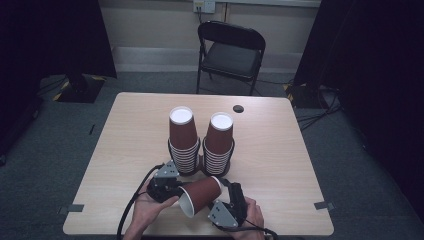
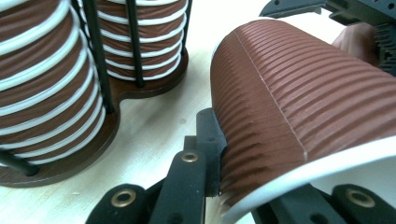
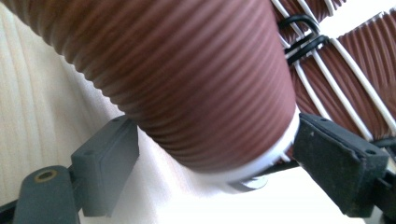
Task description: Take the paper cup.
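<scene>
A: So where is the cup (image 1: 200,194) lying just now?

B: Low in the middle of the high view, on its side just in front of the two racked stacks (image 1: 200,145), over the desk (image 1: 280,150). Its long axis is running slantwise: white rim pointing to the lower left, base to the upper right, toward the right-hand stack.

A: Which tool is gripping it?

B: The left tool (image 1: 167,189) is clamping the rim end; in the left gripper view one black pad (image 2: 211,140) is pressing the ribbed wall beside the rim, so it is closed on the cup. The right tool (image 1: 231,197) is sitting at the base end. In the right gripper view its pads (image 3: 109,161) are standing either side of the base with a little light showing, so it is looking parted, not yet squeezing.

A: And the hands?

B: Both are coming in from the bottom edge, palms turned inward, tools angled toward each other. The right is nearer the base, so closing there is probably what matters next.
</scene>
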Available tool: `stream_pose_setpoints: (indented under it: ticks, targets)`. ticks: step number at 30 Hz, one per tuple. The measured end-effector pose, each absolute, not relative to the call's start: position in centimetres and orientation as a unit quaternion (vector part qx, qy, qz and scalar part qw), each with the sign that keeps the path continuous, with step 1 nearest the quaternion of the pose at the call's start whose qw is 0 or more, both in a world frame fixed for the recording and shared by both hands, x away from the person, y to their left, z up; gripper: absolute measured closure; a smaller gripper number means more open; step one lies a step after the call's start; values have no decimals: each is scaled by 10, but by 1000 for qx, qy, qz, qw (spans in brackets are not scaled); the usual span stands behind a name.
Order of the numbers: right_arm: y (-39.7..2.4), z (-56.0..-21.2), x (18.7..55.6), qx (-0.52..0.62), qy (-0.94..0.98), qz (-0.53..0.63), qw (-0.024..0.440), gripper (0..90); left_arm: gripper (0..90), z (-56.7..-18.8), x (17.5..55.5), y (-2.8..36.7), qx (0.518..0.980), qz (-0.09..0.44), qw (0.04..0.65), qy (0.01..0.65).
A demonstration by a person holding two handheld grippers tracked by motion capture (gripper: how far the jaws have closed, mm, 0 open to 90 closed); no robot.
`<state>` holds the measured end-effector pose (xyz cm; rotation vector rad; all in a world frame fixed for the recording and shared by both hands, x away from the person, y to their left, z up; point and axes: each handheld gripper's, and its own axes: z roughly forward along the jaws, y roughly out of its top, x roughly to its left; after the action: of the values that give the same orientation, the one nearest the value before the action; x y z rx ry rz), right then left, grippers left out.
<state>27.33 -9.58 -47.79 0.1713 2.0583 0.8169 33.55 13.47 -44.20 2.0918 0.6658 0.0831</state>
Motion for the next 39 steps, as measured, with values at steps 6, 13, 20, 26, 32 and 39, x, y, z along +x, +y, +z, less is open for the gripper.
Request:
stream_pose_setpoints:
  ticks: [6, 13, 20, 26, 32, 39]
  targets:
    - [-89, -480, 273, 51, 832, 316, 453, 138, 862, -441, 338, 131, 854, 25, 443, 273]
    - [-87, -481, 272, 31, 828, 310, 467, 133, 862, -440, 342, 127, 855, 14, 440, 274]
    - [-82, -483, 270, 10, 812, 307, 497, 132, 862, -439, 347, 118, 855, 8, 436, 278]
    - [-77, -484, 269, 15, 807, 324, 493, 106, 862, -440, 350, 110, 854, -3, 435, 287]
    - [-72, -485, 268, 15, 799, 348, 490, 102, 856, -441, 352, 109, 849, -2, 437, 297]
    - [-67, -485, 269, 4, 800, 346, 490, 92, 853, -441, 352, 104, 851, 3, 433, 298]
